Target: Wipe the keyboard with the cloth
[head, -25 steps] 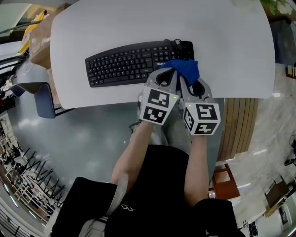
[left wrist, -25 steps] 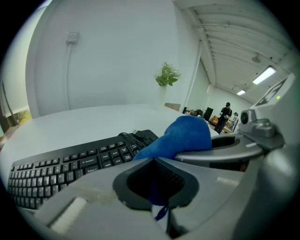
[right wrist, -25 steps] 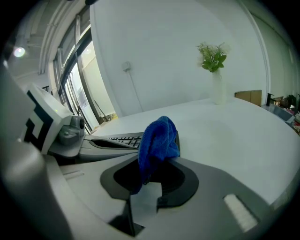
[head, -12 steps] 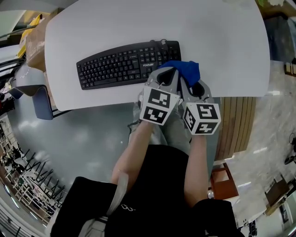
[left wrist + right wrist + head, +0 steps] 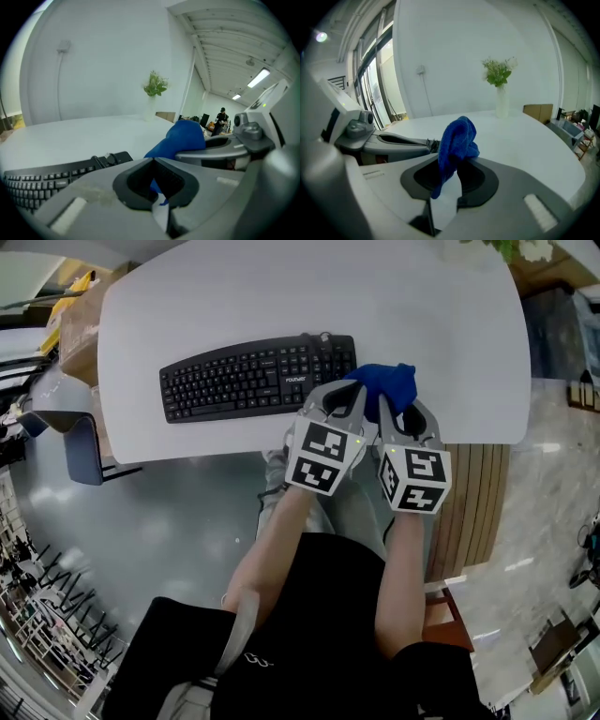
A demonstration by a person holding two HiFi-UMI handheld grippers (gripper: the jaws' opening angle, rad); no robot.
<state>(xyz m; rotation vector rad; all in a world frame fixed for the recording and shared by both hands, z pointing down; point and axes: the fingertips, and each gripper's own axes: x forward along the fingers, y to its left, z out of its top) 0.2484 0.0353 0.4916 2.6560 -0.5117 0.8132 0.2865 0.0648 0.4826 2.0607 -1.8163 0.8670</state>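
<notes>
A black keyboard [image 5: 253,376] lies on the white table [image 5: 187,296], left of both grippers. A bunched blue cloth [image 5: 382,382] sits just off the keyboard's right end, at the tips of the two grippers. My right gripper [image 5: 398,401] is shut on the cloth [image 5: 457,136], and a strip of it hangs down between the jaws. My left gripper [image 5: 345,395] is close beside it, shut, with a bit of blue cloth [image 5: 157,190] inside its jaws. In the left gripper view the keyboard [image 5: 51,176] is low at the left.
A white vase with green sprigs [image 5: 500,96] stands at the table's far side. The table's near edge [image 5: 234,448] runs right under the grippers. A cardboard box [image 5: 80,315] and a grey chair [image 5: 70,432] stand left of the table.
Both grippers have moved right with the cloth, from over the keyboard's right end to just past it. The head camera has shifted a little.
</notes>
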